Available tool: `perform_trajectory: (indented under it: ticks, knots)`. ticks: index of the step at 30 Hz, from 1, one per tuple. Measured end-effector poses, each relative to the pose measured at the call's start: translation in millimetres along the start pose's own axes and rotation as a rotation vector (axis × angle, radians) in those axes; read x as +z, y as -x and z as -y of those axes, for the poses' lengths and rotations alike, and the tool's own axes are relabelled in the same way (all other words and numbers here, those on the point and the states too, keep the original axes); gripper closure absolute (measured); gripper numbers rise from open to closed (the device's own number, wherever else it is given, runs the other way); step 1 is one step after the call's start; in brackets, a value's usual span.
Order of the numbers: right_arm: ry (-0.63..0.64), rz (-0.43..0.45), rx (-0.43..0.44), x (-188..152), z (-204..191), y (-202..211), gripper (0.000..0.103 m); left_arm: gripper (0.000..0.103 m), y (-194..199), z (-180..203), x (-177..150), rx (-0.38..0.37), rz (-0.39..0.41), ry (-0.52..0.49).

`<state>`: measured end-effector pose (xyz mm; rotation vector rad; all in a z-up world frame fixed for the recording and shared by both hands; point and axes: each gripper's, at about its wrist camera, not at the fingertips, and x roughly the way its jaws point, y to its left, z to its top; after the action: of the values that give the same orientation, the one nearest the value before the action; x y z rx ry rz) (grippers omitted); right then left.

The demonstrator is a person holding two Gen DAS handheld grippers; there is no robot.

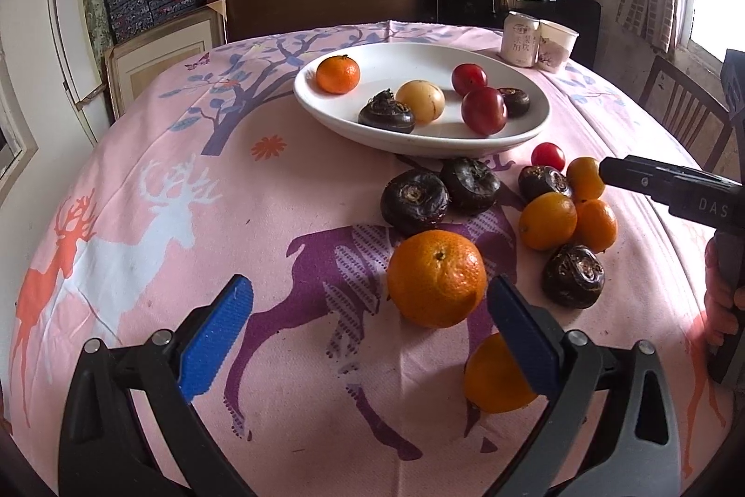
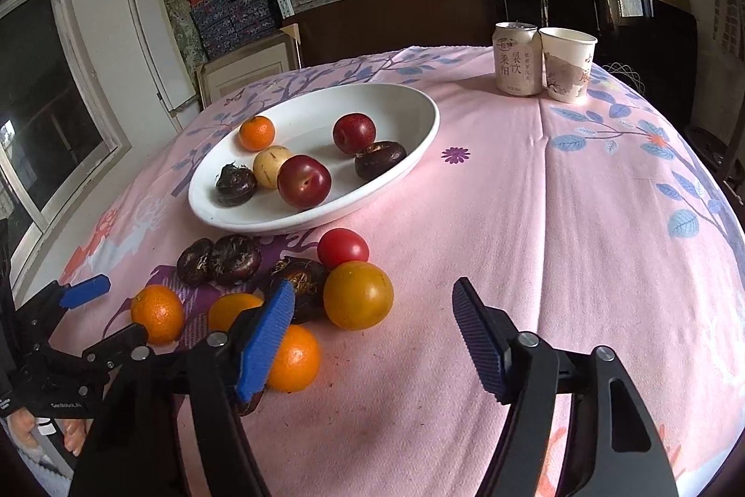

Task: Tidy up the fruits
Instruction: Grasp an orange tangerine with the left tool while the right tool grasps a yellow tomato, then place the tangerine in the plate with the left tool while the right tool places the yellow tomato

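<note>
Lining up on the loose fruit is the work here, so pick one piece and commit. Your left gripper stands wide with nothing between its blue pads, and the large dimpled orange mandarin sits just ahead of it on the pink deer-print cloth of the bench. Centre that mandarin between the pads before you squeeze; at present it lies nearer the right-hand pad. Your right gripper is about half open and empty, with only bare cloth between its pads. The smooth amber-yellow round fruit lies just ahead of its left pad, so shift that way before you close, and approach from the open side so you do not nudge the small red tomato touching it. Carry each piece to the white oval ceramic dish, which already holds a small mandarin, two dark red plums, a pale yellow fruit and two dark brown water chestnuts; set it in a bare patch so nothing rolls.

Several pieces are partly hidden. A second orange fruit sits half behind the left gripper's right pad, and in the right wrist view another orange one and a dark chestnut are tucked behind the left pad. The fisheye bends the bench edges, so judge gaps cautiously.
</note>
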<state>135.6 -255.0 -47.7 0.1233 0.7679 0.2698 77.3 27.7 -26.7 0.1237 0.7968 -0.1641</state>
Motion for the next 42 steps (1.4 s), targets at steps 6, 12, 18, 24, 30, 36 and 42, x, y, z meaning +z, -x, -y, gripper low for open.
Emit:
perform_trajectory:
  ticks: [6,12,18,24,30,36,42]
  knots:
    - [-0.035,-0.039,0.017,-1,5,-11,0.049,0.004,-1,5,0,0.006,-0.005,-0.023]
    - [-0.067,-0.079,0.059,-1,6,-24,0.058,0.004,-3,20,1,-0.028,-0.004,-0.079]
    - [-0.066,-0.078,0.073,-1,4,-25,0.066,0.004,-9,29,4,-0.088,-0.021,-0.095]
    - [-0.067,-0.078,0.071,0,4,-25,0.066,0.049,-15,18,5,-0.143,-0.046,-0.028]
    - [-0.07,-0.078,0.07,0,4,-25,0.066,0.057,-20,12,5,-0.178,-0.065,0.012]
    - [-0.089,-0.03,0.054,2,12,-14,0.066,0.057,-7,8,8,-0.169,-0.005,0.019]
    - [-0.105,0.048,0.068,21,17,3,0.066,0.057,-2,-1,46,-0.134,0.051,0.038]
